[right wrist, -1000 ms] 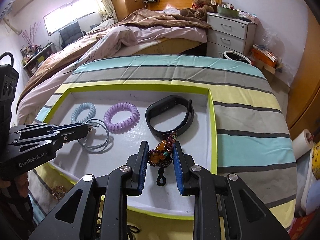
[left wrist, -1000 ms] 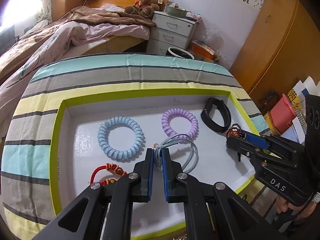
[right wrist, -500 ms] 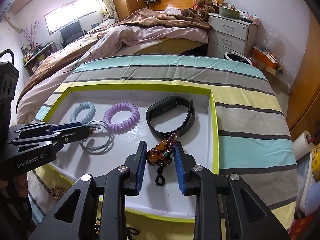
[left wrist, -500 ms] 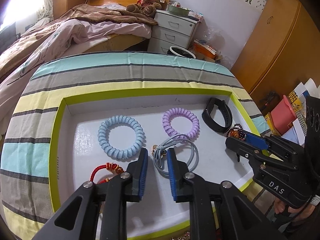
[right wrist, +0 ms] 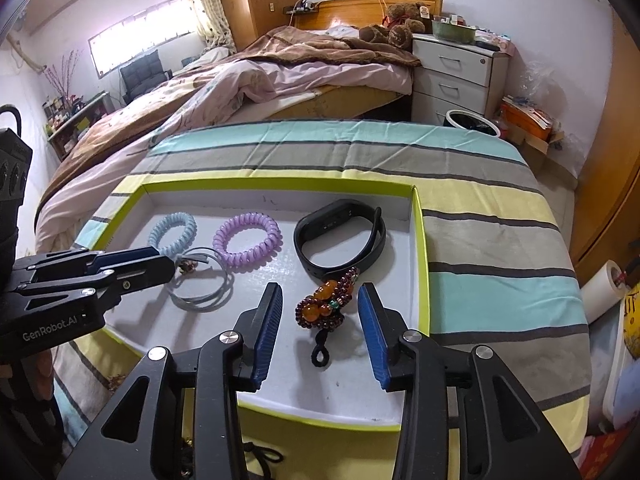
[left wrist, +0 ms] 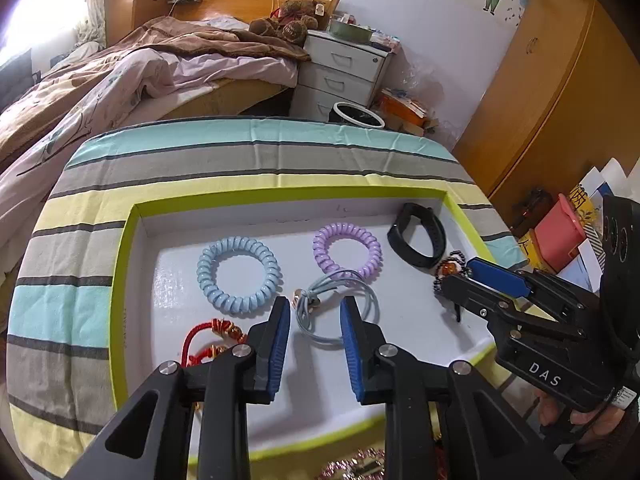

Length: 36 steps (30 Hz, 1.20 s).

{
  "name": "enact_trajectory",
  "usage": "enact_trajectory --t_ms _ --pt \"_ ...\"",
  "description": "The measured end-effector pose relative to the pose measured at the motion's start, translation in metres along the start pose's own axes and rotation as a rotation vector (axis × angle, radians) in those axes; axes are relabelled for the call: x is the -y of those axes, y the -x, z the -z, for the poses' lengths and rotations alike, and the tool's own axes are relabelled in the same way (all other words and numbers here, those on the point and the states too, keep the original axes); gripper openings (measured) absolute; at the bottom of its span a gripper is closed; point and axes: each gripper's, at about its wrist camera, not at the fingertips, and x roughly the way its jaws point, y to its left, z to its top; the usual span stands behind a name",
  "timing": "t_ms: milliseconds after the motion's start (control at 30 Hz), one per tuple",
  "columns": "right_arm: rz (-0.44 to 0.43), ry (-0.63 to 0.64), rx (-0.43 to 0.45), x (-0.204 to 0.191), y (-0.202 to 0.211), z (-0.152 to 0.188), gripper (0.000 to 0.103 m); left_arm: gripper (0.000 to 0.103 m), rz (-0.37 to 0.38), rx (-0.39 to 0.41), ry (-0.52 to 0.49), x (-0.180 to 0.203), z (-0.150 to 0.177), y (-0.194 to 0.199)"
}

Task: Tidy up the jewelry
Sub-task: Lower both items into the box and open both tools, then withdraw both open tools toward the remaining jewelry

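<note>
Inside a green-rimmed tray [left wrist: 124, 280] on a striped surface [right wrist: 480, 240], the left gripper [left wrist: 314, 312], fingers just parted, straddles grey hair ties [left wrist: 340, 304] at lower centre. The right gripper [right wrist: 320, 312], also just opened, frames a beaded bracelet [right wrist: 326, 306], apparently lying free on the tray floor.

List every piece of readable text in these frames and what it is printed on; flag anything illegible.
"DAS": on the body of the right gripper, seen from the left wrist.
"GenRobot.AI": on the body of the left gripper, seen from the right wrist.
Yellow sign with a red character: partly hidden, unreadable.
Teddy bear tag: too small to read.
</note>
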Motion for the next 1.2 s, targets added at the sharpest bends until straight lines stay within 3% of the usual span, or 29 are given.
enact_trajectory --t_ms 167,667,800,933,1033,1200 --pt "-0.011 -0.008 0.035 -0.002 0.015 0.002 0.041 0.039 0.002 0.018 0.006 0.0 0.007 0.014" --pt "-0.064 -0.045 0.098 -0.018 0.063 0.034 0.042 0.039 0.007 0.084 0.073 -0.009 0.052 0.071" --pt "-0.105 -0.039 0.093 -0.032 0.072 0.05 0.042 0.039 -0.003 0.091 0.09 -0.014 0.069 0.083" --pt "-0.056 -0.017 0.093 -0.049 0.077 0.068 0.042 0.039 -0.006 0.092 0.107 -0.021 0.087 0.093" --pt "-0.121 -0.044 0.069 -0.056 0.076 0.077 0.042 0.039 -0.008 0.095 0.123 -0.028 0.096 0.099" --pt "-0.153 -0.056 0.033 -0.071 0.067 0.087 0.042 0.039 -0.009 0.096 0.134 -0.036 0.109 0.107"
